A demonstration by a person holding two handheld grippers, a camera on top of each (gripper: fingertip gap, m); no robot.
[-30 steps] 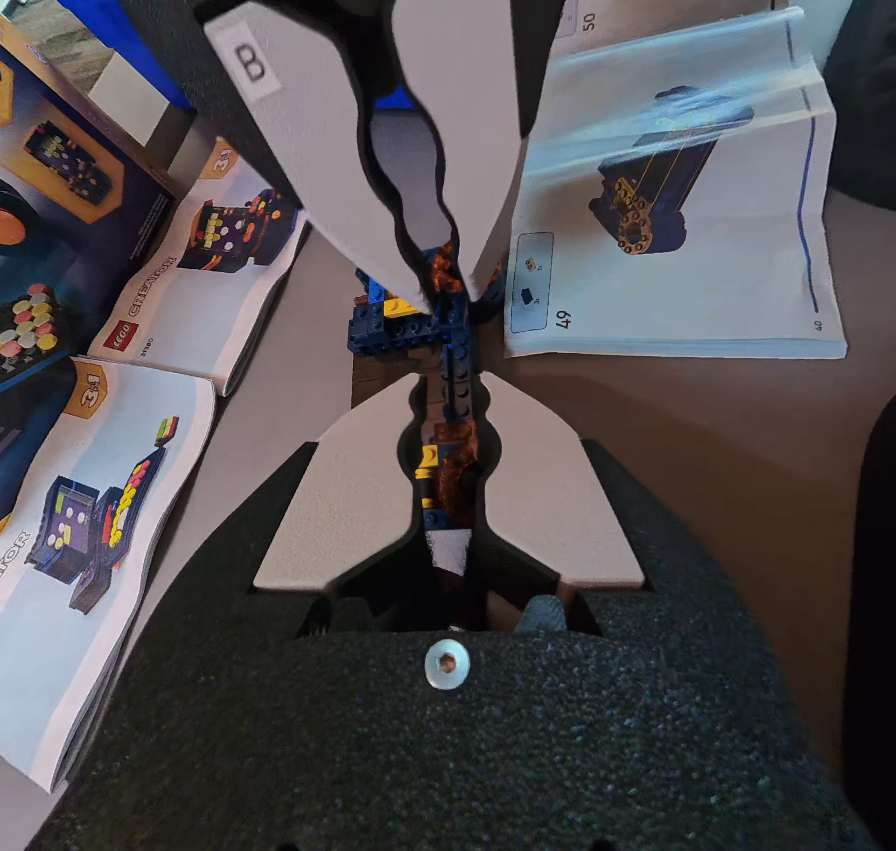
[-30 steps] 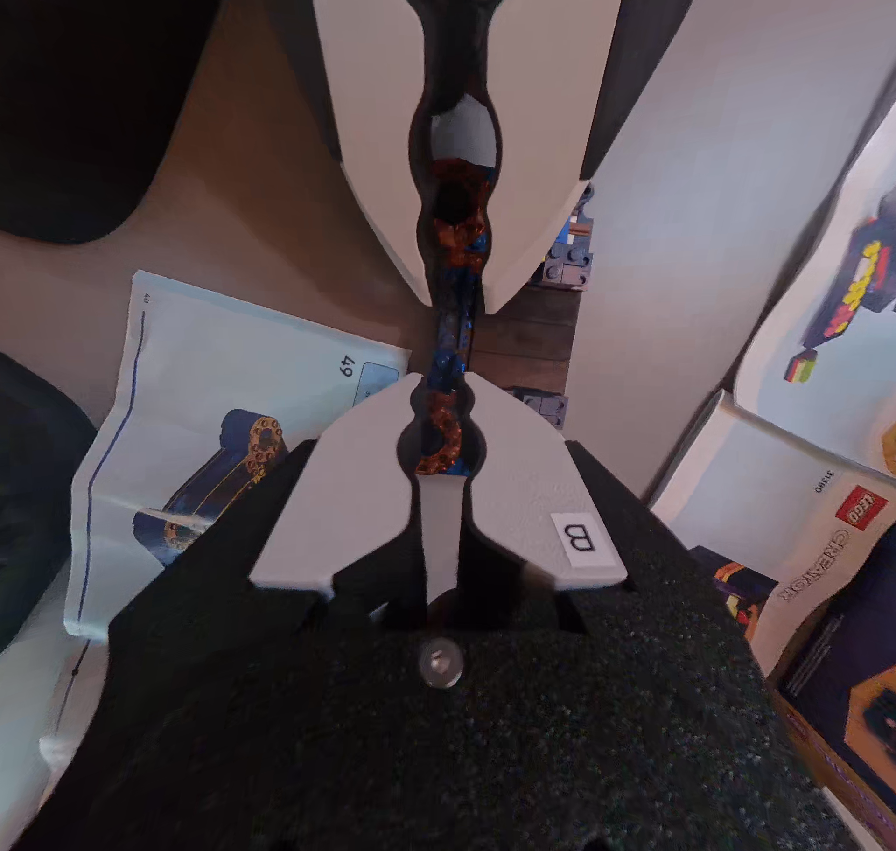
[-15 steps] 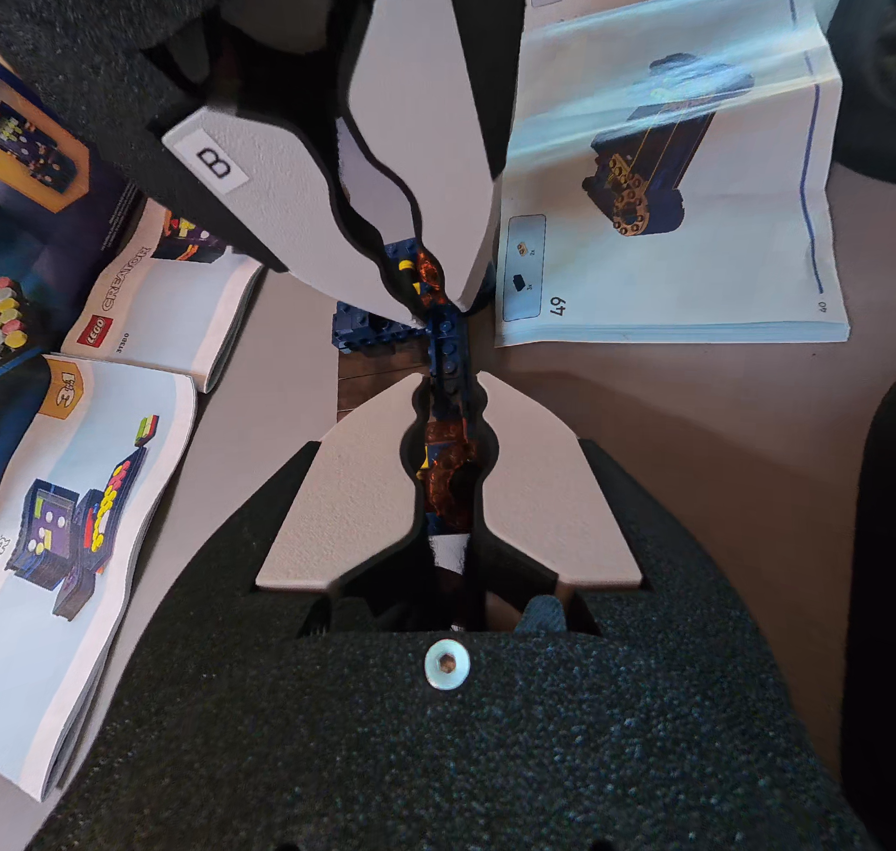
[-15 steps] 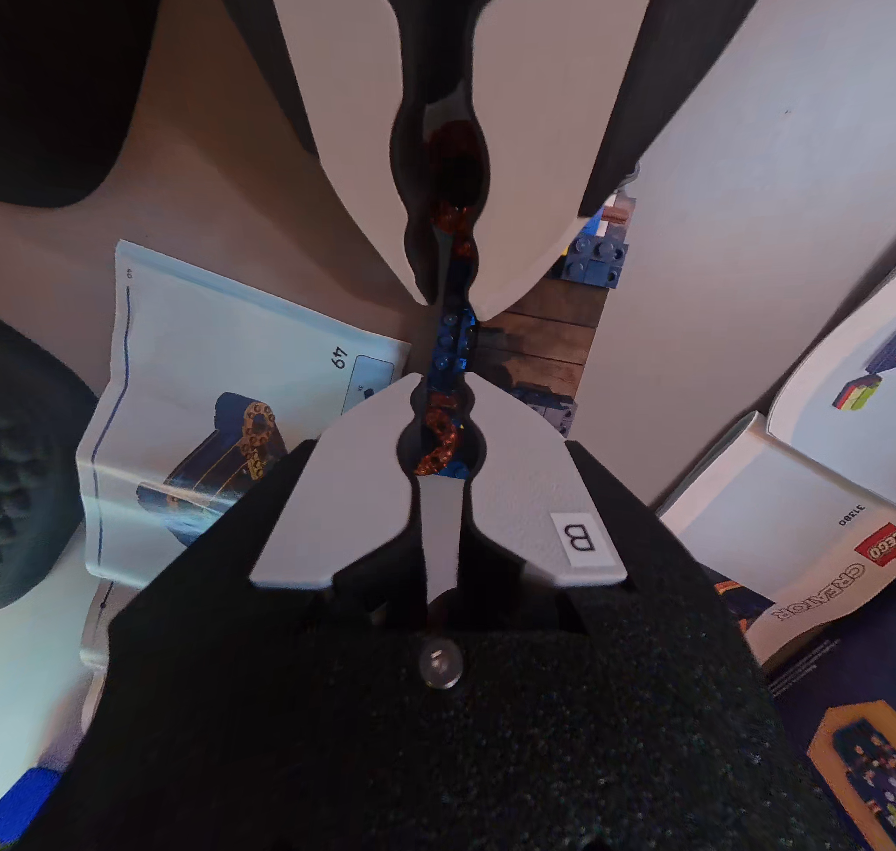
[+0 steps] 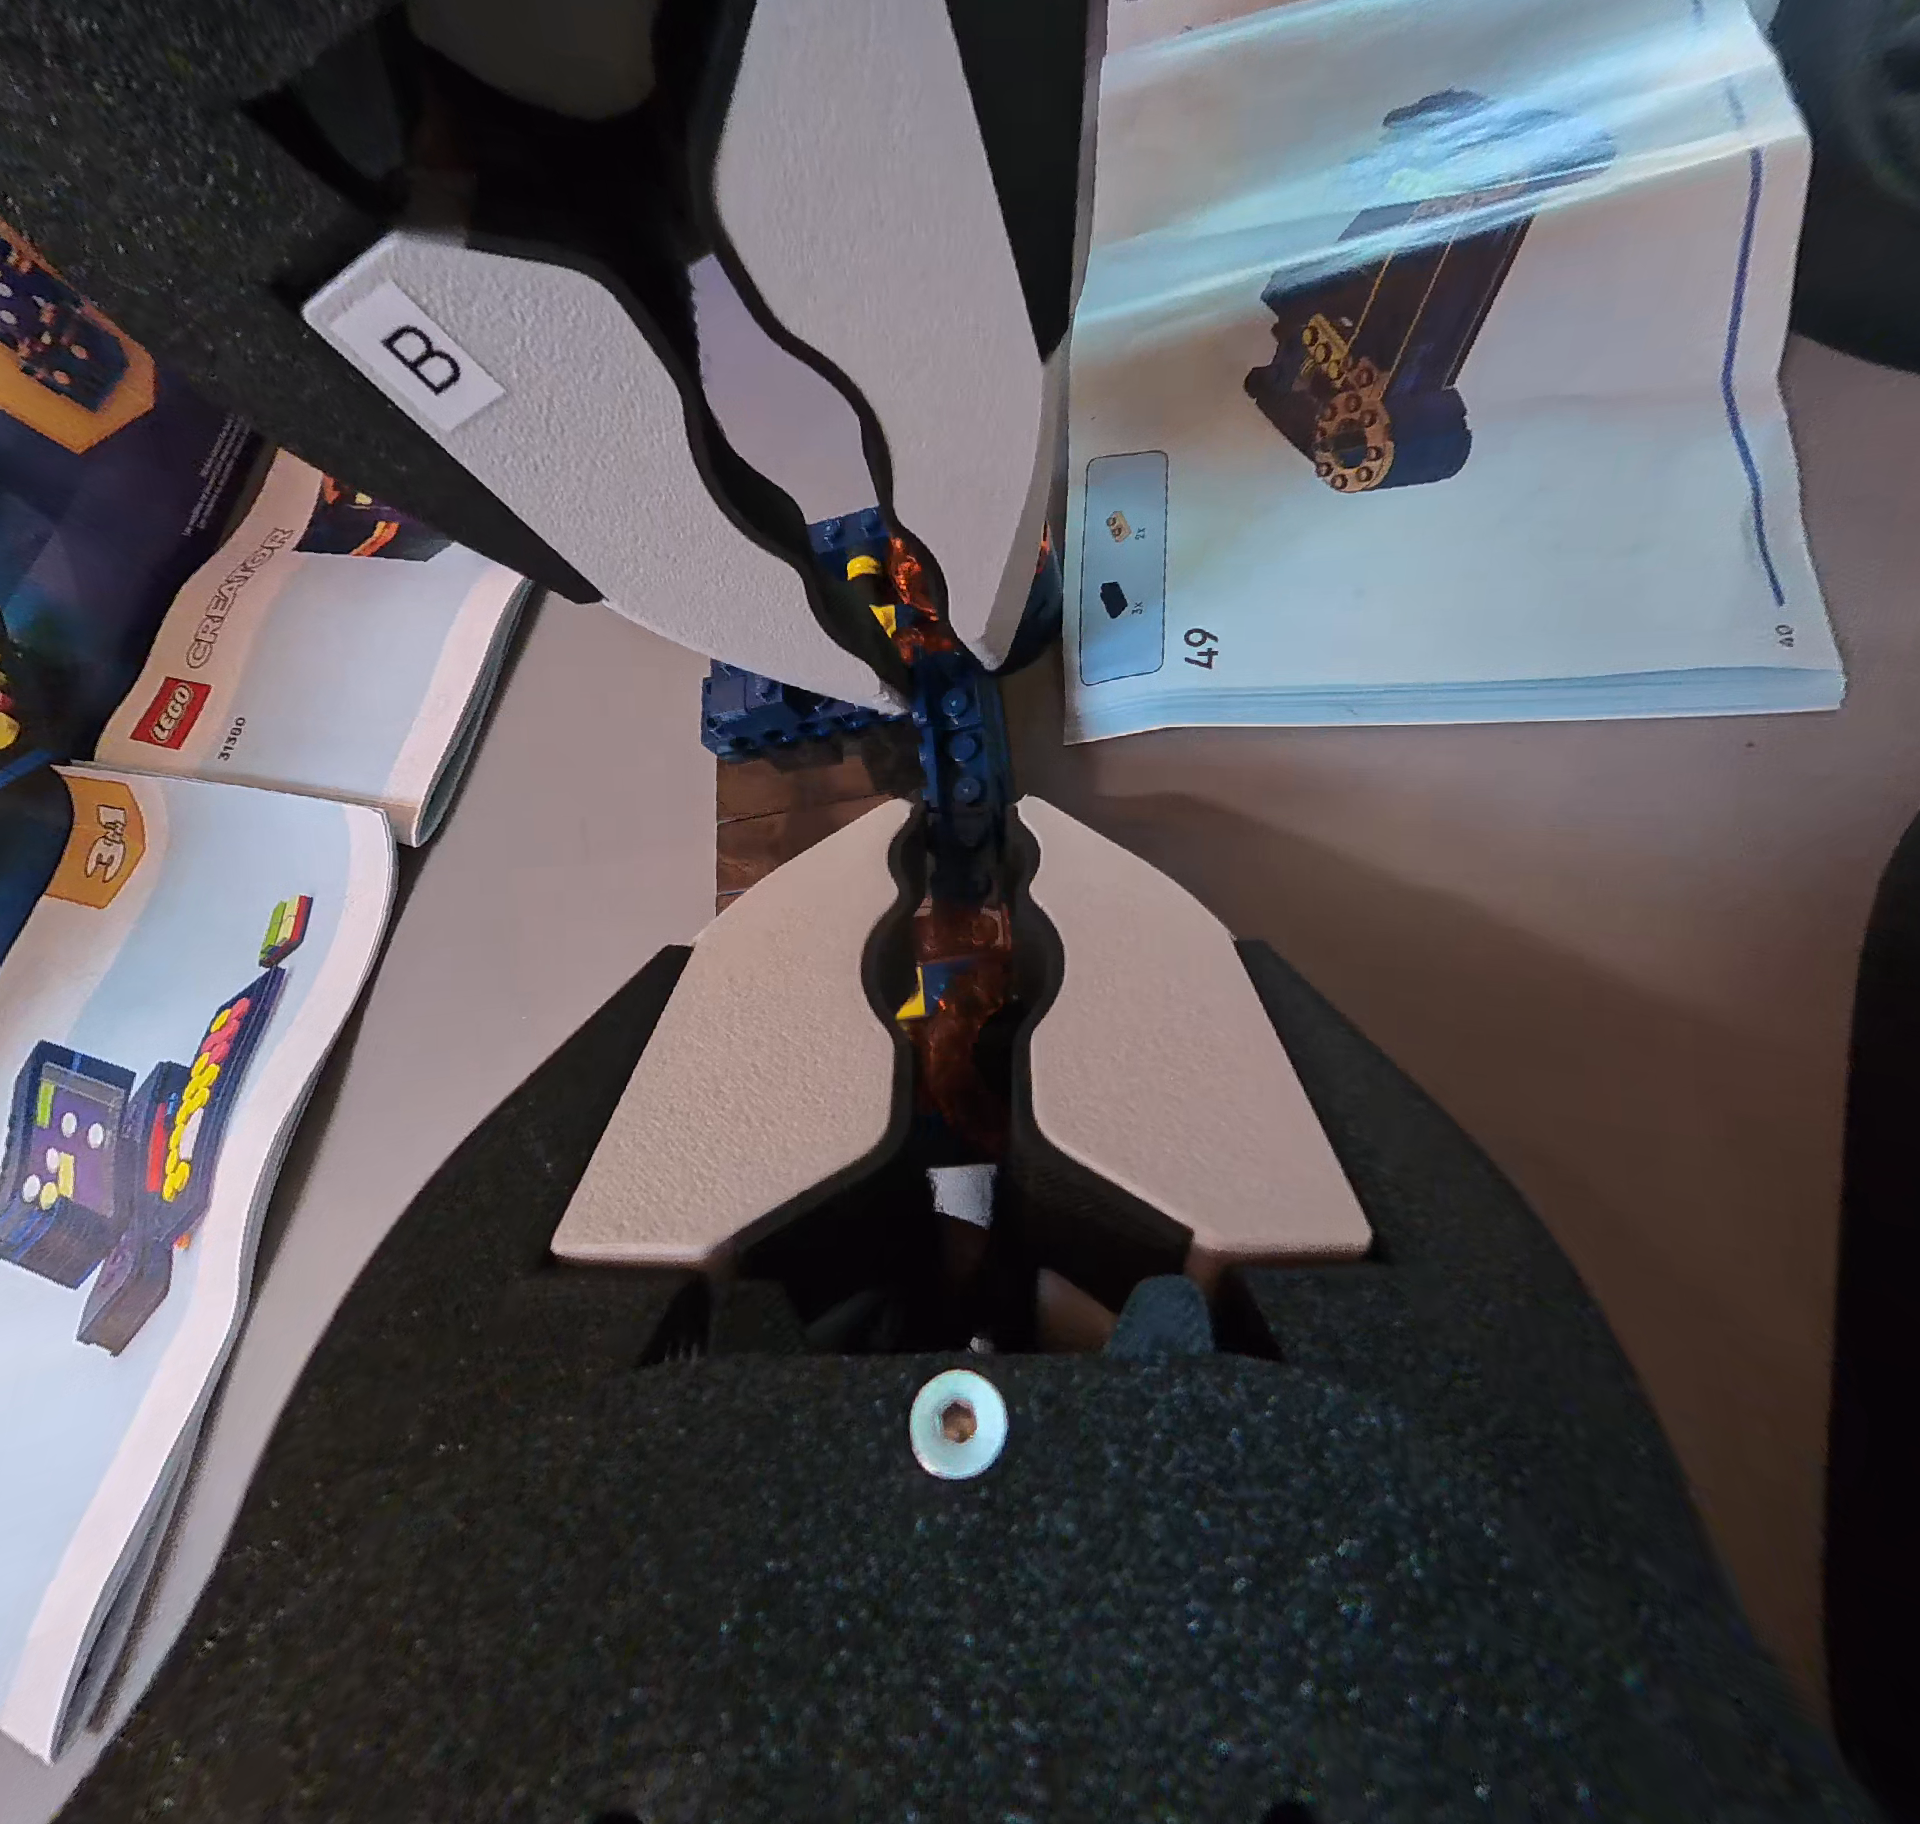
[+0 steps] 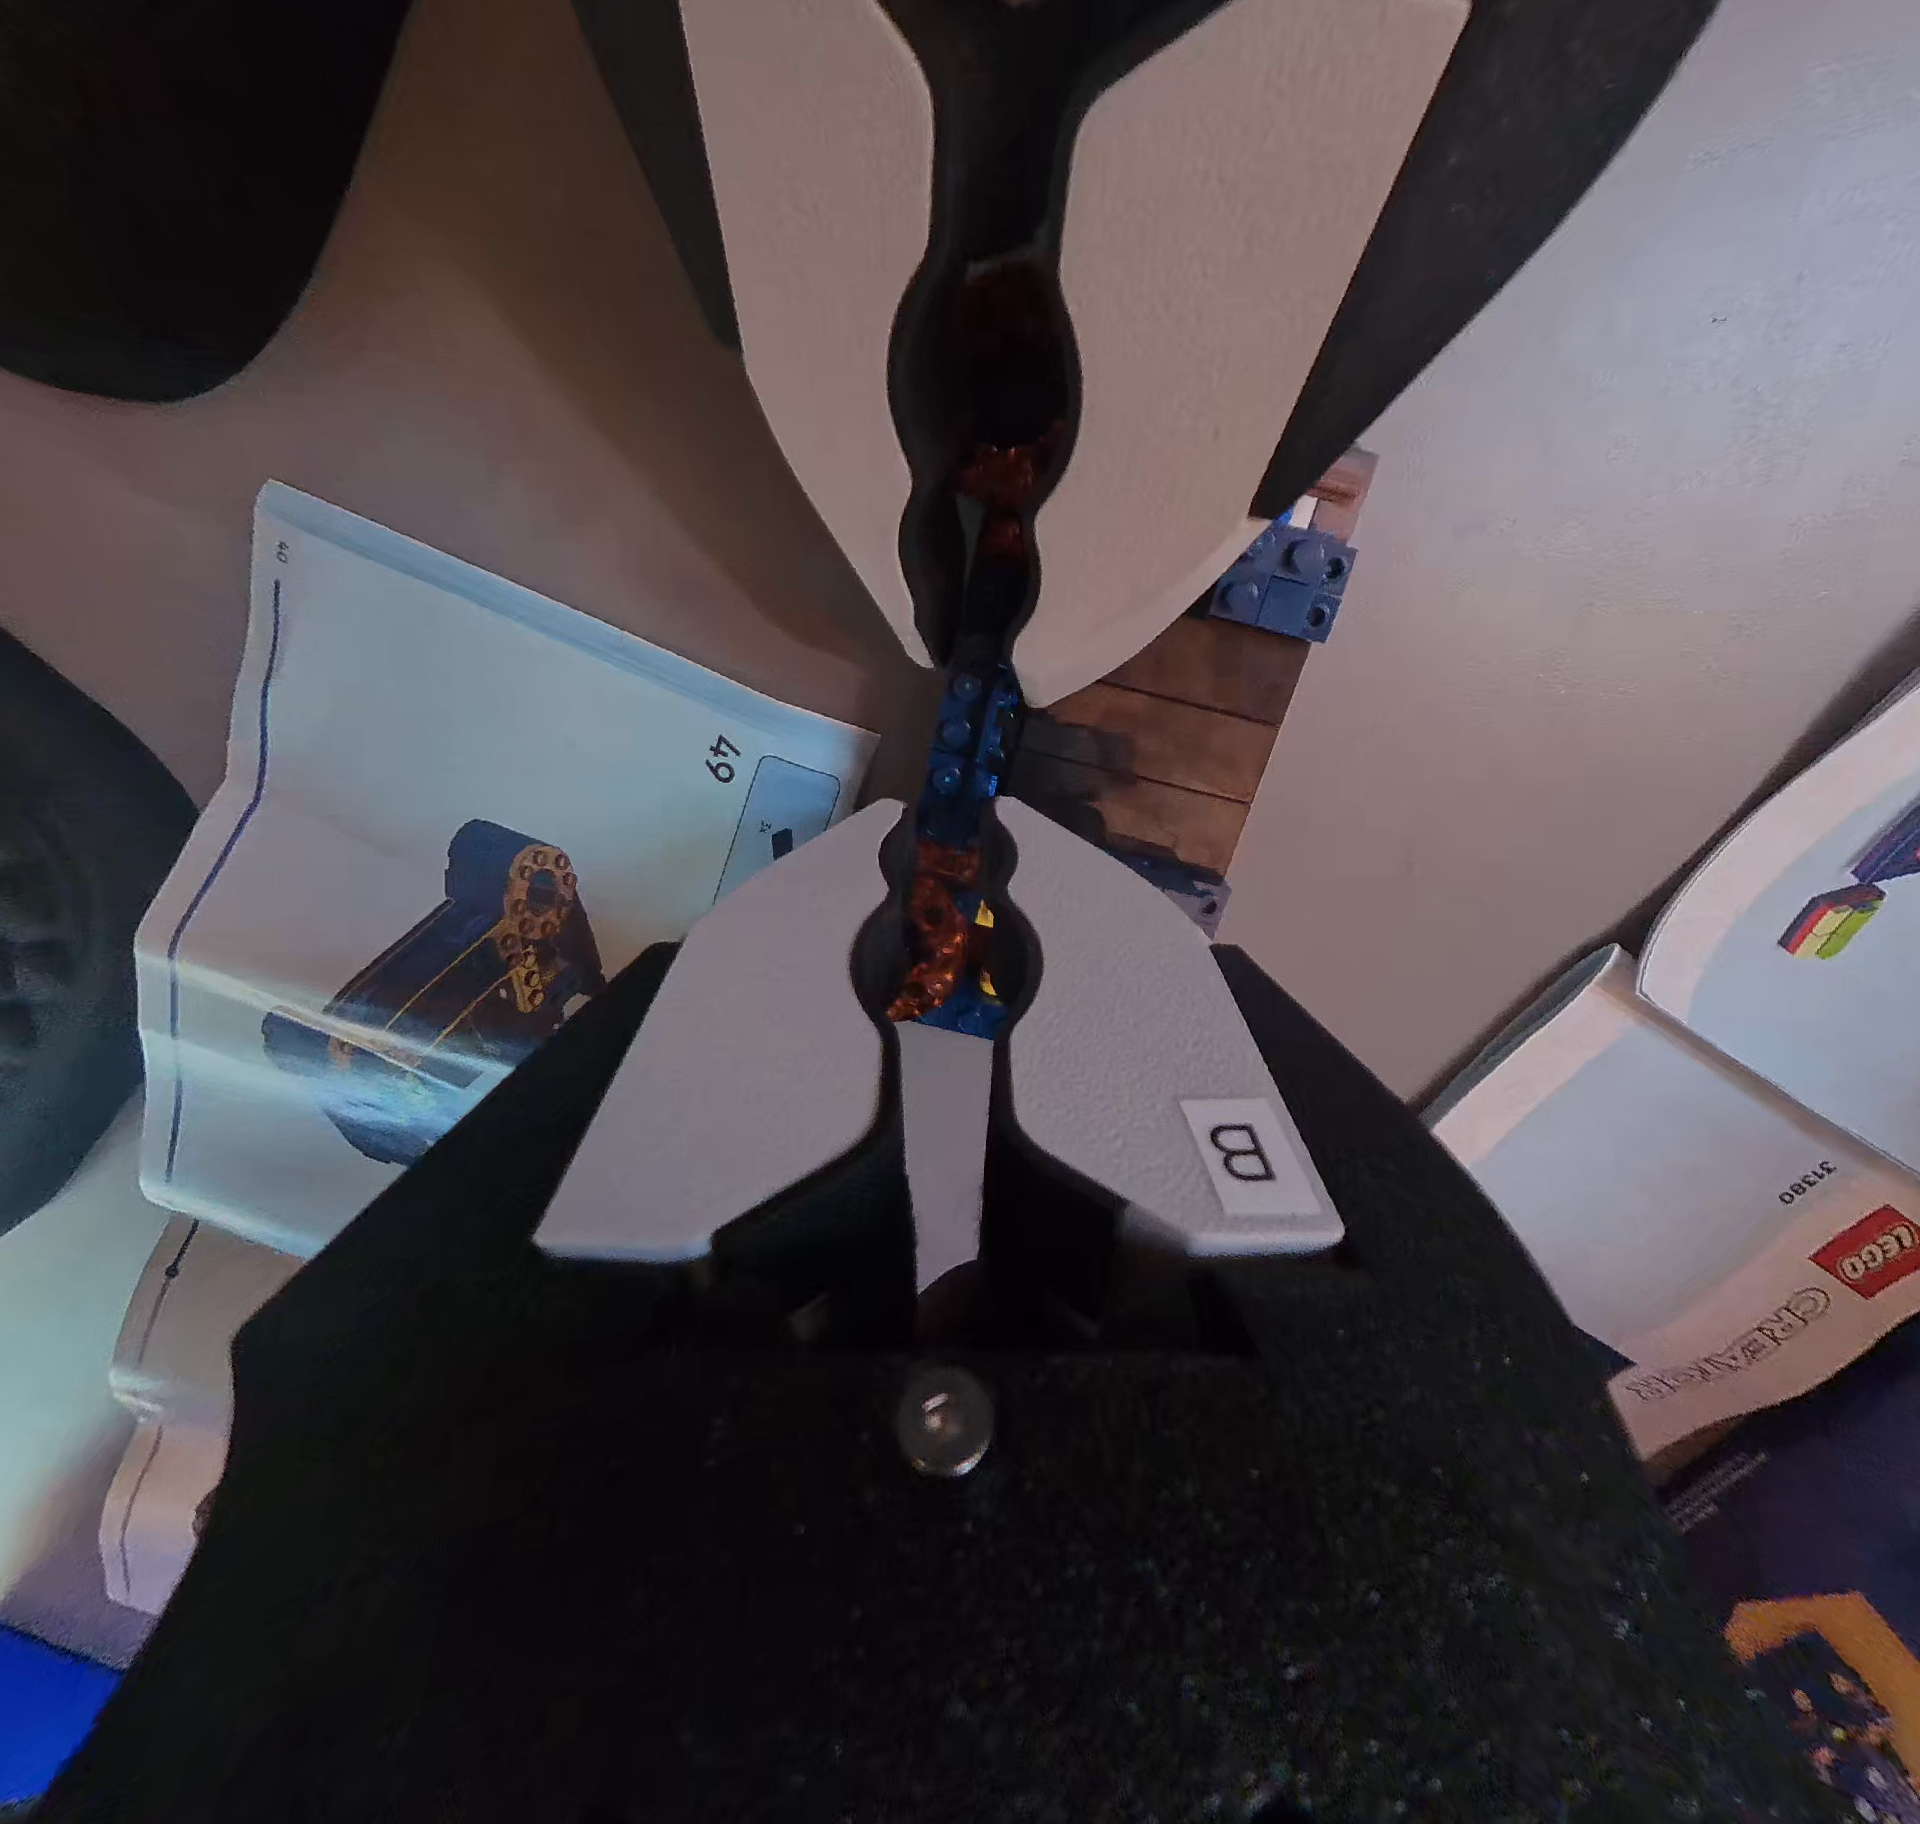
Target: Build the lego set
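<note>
Both tools, left (image 5: 961, 818) and right (image 6: 951, 818), apparently clamp 1 blue brick assembly (image 5: 961, 735).

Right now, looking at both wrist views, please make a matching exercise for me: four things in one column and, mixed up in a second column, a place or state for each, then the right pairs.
Things
1. dark blue studded brick strip
2. open instruction booklet
3. blue brick assembly
4. closed booklet with a red logo

Places or states
A. lies on the brown wooden surface
B. gripped at both ends, by the left gripper and the right gripper
C. lies spread open, showing a picture of a dark blue and gold model
D. lies shut at the left in the left wrist view

Pairs: 1-B, 2-C, 3-A, 4-D
</note>
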